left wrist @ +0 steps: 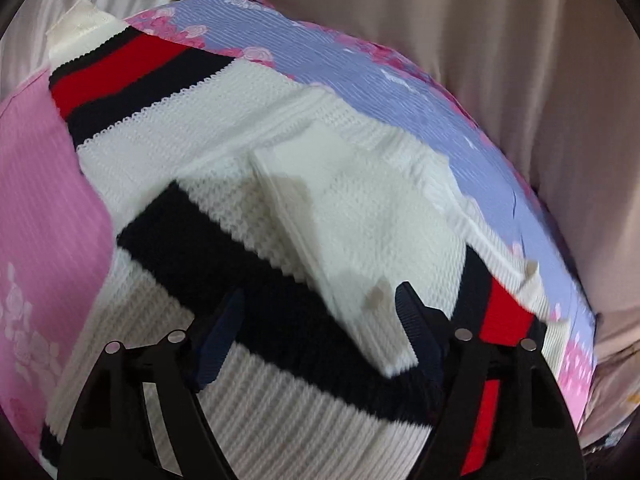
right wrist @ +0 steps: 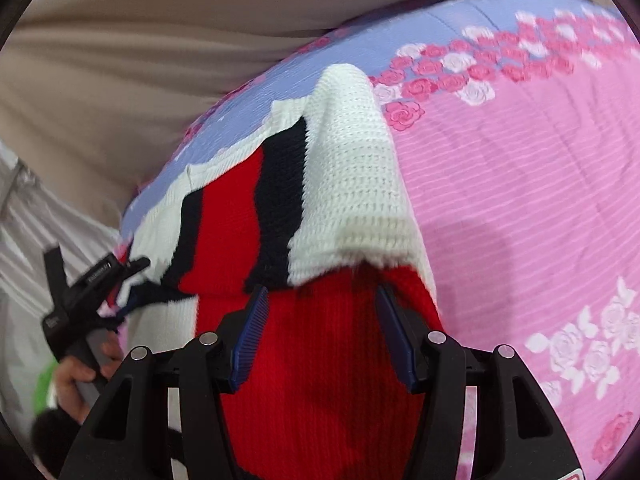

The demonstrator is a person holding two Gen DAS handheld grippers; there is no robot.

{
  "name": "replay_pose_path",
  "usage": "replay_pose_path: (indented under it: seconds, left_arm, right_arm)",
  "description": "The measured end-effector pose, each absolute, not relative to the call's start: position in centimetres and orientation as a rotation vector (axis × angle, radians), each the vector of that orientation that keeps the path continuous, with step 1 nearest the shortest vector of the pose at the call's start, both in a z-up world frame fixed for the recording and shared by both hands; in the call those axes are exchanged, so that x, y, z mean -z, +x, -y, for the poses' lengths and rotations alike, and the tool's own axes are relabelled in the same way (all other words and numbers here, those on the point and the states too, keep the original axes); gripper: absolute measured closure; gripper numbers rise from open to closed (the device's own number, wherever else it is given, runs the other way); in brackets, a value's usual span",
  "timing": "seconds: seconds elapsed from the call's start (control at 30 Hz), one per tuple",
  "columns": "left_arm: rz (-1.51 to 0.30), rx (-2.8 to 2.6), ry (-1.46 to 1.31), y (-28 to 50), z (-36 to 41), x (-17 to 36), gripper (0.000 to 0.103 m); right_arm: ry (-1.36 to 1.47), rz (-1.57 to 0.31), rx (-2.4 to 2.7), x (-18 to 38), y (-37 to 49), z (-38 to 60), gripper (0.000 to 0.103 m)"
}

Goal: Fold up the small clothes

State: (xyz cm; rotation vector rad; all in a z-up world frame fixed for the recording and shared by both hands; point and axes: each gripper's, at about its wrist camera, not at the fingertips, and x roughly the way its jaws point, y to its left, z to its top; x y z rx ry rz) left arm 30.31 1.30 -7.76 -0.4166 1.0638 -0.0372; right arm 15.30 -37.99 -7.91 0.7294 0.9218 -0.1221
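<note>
Left tool [left wrist: 320, 312]: fingers spread, hovering over the sweater.
Sweater [left wrist: 168, 148]: white knit with navy and red stripes, lying on the bed [left wrist: 36, 184].
Right tool [right wrist: 318, 320]: fingers spread above red knit.

A white knit sweater [left wrist: 256, 184] with navy and red stripes is being spread over a pink and lavender floral bedsheet [left wrist: 400, 76]. The left gripper [left wrist: 320, 312] is being held open above it.
</note>
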Motion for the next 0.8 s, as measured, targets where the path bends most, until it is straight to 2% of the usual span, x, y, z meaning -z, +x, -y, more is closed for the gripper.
replay_pose_path:
  seconds: [0.07,0.1,0.13,0.17,0.2,0.3,0.37,0.53,0.6,0.7,0.77,0.8]
  left_arm:
    - [-1.049,0.081,-0.398,31.1,-0.9,7.6,0.085]
    - [-1.061,0.095,-0.409,31.5,-0.8,7.8,0.095]
    - [-1.059,0.085,-0.422,31.5,-0.9,7.7,0.097]
    - [-1.049,0.080,-0.432,31.3,-1.0,7.6,0.097]
    - [-1.047,0.077,-0.428,31.1,-1.1,7.7,0.097]
    - [-1.042,0.077,-0.400,30.1,-0.7,8.7,0.097]
    - [-1.040,0.080,-0.400,29.6,-0.8,8.4,0.097]
    - [-1.028,0.094,-0.404,28.8,-1.1,8.8,0.097]
    - [-1.029,0.099,-0.391,28.7,-1.0,8.7,0.096]
    - [-0.997,0.163,-0.536,28.0,-3.4,7.5,0.092]
    - [-0.931,0.132,-0.570,27.7,-6.7,5.8,0.067]
    - [-0.911,0.100,-0.562,27.9,-8.3,5.3,0.051]
  right_arm:
    - [0.783,-0.904,0.115,8.2,16.2,38.6,0.048]
    - [0.807,-0.894,0.107,8.3,16.6,38.9,0.051]
    - [0.821,-0.880,0.104,8.2,16.8,39.1,0.070]
    - [0.838,-0.856,0.114,8.2,17.0,39.6,0.084]
    - [0.852,-0.843,0.144,8.1,17.0,40.3,0.092]
    - [0.948,-0.787,0.208,8.7,15.6,42.8,0.093]
    - [0.853,-0.868,0.230,9.7,16.1,42.0,0.094]
    - [0.775,-0.778,0.252,7.4,15.2,41.6,0.094]
    - [0.787,-0.867,0.264,9.7,16.1,41.9,0.096]
    - [0.776,-0.864,0.279,8.6,15.7,41.6,0.093]
    - [0.763,-0.868,0.282,7.0,15.0,40.7,0.088]
    - [0.725,-0.866,0.292,5.9,14.3,39.9,0.082]
